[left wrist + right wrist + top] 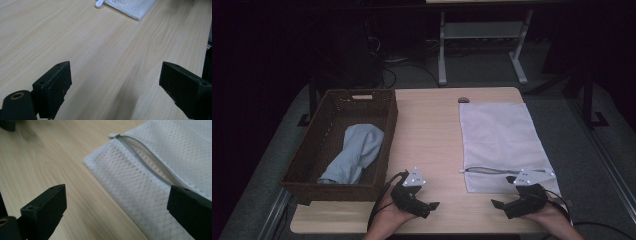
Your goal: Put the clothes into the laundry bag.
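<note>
Looking down from the high view, a pale wooden table point(432, 130) carries a dark brown woven wicker basket point(307, 160) at its left, with a crumpled light blue cloth point(357, 150) lying inside it, and a flat white mesh laundry bag with a grey zipper point(499, 140) spread at its right. The left gripper point(432, 206) sits at the near edge, just right of the basket's near corner, held in a hand point(387, 220); the right gripper point(498, 204) hovers at the near edge by the bag's near left corner, its jaws pointing left. In the left gripper view, the two black jaws stand wide apart over bare wood, nothing between them, and the bag's corner with its white zipper pull point(99, 3) lies far off. In the right gripper view, the jaws stand wide apart, holding nothing; the mesh bag's near corner point(140, 185) lies between and beyond them, zipper partly open, running toward the far side.
</note>
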The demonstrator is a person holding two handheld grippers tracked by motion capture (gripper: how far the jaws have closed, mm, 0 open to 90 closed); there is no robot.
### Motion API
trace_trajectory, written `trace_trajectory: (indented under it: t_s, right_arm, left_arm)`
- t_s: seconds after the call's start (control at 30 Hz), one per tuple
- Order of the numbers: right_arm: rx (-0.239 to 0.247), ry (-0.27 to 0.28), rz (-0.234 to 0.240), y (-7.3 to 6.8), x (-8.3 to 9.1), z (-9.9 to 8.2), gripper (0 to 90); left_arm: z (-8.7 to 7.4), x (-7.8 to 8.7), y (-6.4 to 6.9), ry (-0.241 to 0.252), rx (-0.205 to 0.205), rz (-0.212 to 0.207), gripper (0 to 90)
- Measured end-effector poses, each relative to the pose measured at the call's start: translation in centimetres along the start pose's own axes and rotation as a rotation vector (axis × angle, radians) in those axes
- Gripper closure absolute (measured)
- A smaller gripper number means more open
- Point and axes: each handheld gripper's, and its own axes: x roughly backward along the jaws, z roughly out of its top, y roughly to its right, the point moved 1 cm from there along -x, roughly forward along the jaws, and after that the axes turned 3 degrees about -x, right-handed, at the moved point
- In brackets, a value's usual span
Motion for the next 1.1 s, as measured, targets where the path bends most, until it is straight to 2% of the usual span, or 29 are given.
trace_trajectory:
  t_s: [0.27, 0.4, 0.57, 0.67, 0.9, 1.1]
  right_arm:
    - [0.036, -0.024, -0.003, -0.2, -0.9, -0.1, 2.1]
    - [0.039, -0.025, 0.004, -0.3, -0.9, -0.1, 2.2]
    - [0.047, -0.029, 0.011, -0.4, -1.0, -0.1, 2.2]
    - [0.044, -0.033, 0.015, -0.4, -1.0, 0.0, 2.2]
    - [0.045, -0.027, 0.024, -0.5, -0.9, 0.0, 2.2]
    - [0.041, -0.028, 0.026, -0.4, -0.8, 0.0, 2.2]
  left_arm:
    - [1.1, 0.8, -0.2, -0.017, -0.003, -0.012, 10.1]
    - [2.1, 1.2, -0.3, -0.032, -0.018, -0.01, 10.2]
    - [3.0, 2.0, -0.7, -0.024, -0.005, -0.011, 10.3]
    - [3.7, 2.5, -1.0, -0.035, -0.009, -0.007, 10.3]
    - [5.3, 3.7, -1.7, -0.067, -0.028, 0.014, 10.5]
    - [6.5, 4.8, -2.5, -0.072, -0.041, 0.042, 11.2]
